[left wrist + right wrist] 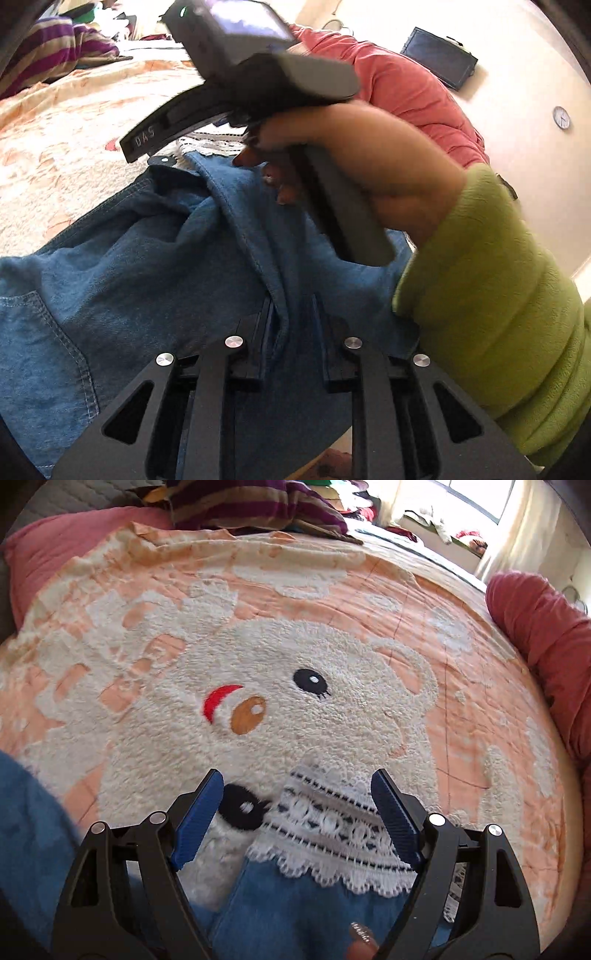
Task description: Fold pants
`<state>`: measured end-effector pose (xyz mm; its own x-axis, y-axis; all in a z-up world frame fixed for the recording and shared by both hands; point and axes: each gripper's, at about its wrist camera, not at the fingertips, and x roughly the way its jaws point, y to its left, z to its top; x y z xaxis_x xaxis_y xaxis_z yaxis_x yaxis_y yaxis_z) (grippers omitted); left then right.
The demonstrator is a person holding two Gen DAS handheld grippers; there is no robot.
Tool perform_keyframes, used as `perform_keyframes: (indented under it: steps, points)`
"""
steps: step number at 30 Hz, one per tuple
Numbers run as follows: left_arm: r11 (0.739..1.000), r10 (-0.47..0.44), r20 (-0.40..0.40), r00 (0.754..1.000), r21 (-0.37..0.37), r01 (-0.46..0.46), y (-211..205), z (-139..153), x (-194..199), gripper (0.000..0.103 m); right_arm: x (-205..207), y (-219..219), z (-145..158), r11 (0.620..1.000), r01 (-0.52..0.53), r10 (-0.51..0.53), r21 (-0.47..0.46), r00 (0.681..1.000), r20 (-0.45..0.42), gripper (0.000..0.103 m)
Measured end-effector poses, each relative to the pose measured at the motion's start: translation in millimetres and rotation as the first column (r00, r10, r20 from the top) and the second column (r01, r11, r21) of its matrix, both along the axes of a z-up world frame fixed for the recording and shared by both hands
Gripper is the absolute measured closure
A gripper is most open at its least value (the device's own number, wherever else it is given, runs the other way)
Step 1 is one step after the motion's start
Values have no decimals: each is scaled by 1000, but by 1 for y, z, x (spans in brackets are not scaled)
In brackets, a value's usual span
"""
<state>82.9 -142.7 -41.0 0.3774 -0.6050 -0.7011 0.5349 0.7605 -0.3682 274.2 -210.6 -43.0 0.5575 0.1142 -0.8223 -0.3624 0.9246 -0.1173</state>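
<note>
Blue denim pants (129, 277) lie rumpled on a bed, with a back pocket at the left. My left gripper (292, 304) is shut on a raised fold of the denim between its black fingers. A hand in a green sleeve (498, 314) holds my right gripper's body (266, 74) over the far end of the pants. In the right wrist view my right gripper (298, 775) stands open, its blue pads (199, 812) on either side of the white lace cuff (325, 830) of one leg, not pressing on it. That cuff (210, 144) also shows in the left wrist view.
The pants rest on a peach and cream bear-patterned blanket (332, 635). A red quilt roll (546, 657) lines the right edge, and a purple striped garment (258, 506) lies at the far end. A fingertip with a ring (360, 938) shows at the bottom.
</note>
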Motion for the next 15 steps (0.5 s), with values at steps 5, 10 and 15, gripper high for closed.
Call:
perform_keyframes:
  steps: [5, 10, 15]
  points:
    - [1000, 20, 31, 999, 21, -20, 1, 1, -2, 85, 1, -17, 0, 997, -4, 4, 72, 1000, 1, 97]
    - [998, 44, 54, 998, 30, -46, 8, 3, 1, 81, -28, -60, 33, 968, 56, -80, 245, 993, 86, 98]
    - [996, 63, 79, 995, 55, -67, 10, 1, -2, 76, -61, -112, 58, 921, 137, -200, 365, 970, 141, 98]
